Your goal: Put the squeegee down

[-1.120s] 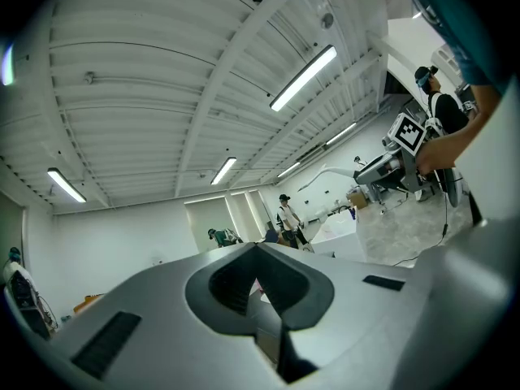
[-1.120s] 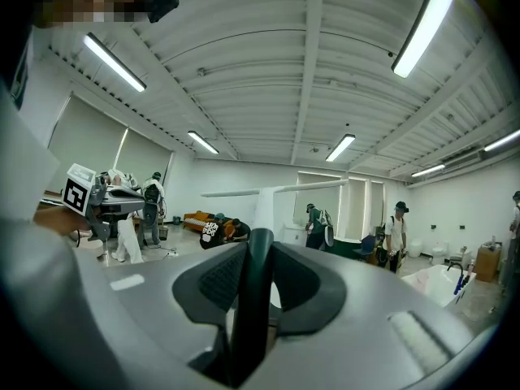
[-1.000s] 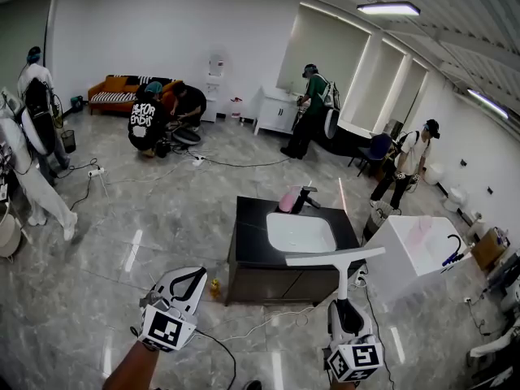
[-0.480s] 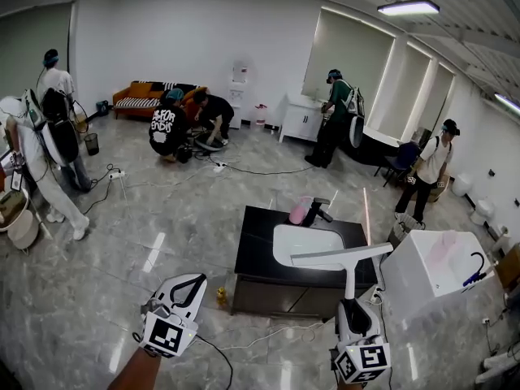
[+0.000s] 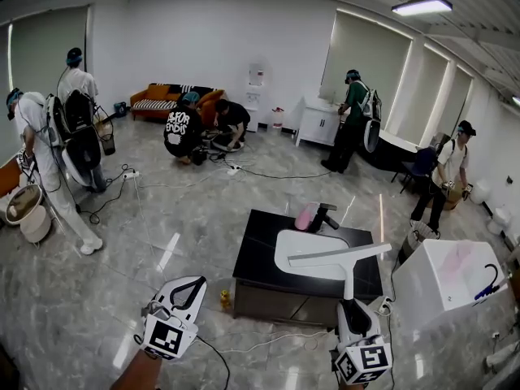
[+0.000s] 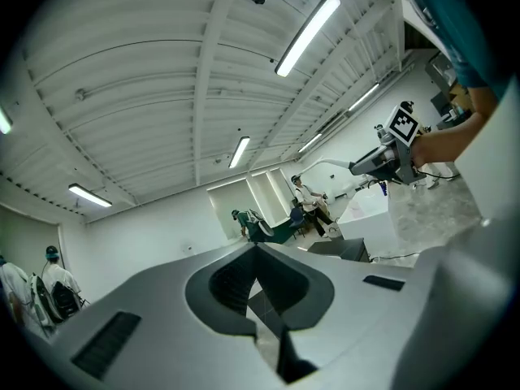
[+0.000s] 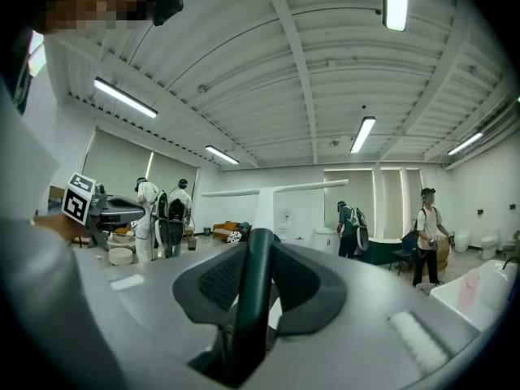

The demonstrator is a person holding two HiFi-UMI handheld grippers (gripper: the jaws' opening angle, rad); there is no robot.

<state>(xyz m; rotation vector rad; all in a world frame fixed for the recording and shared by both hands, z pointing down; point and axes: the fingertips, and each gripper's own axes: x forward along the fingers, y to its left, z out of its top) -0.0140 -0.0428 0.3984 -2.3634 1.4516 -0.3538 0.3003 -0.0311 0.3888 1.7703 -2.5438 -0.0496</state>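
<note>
"Head view first: where does everything sit against the black vanity cabinet with the white basin?"

"The white T-shaped plastic squeegee with a dark handle is held upright in the air at the cabinet's front right corner, blade level. The right gripper, just in front of the cabinet, is clamped on that handle. The left gripper, off the cabinet's front left corner, has its jaws together on nothing."

"How will it handle?"

"Light and stiff, I'd judge, though top-heavy at the blade, whose soft edge could bend. Grip low on the handle and lay it flat."
</note>
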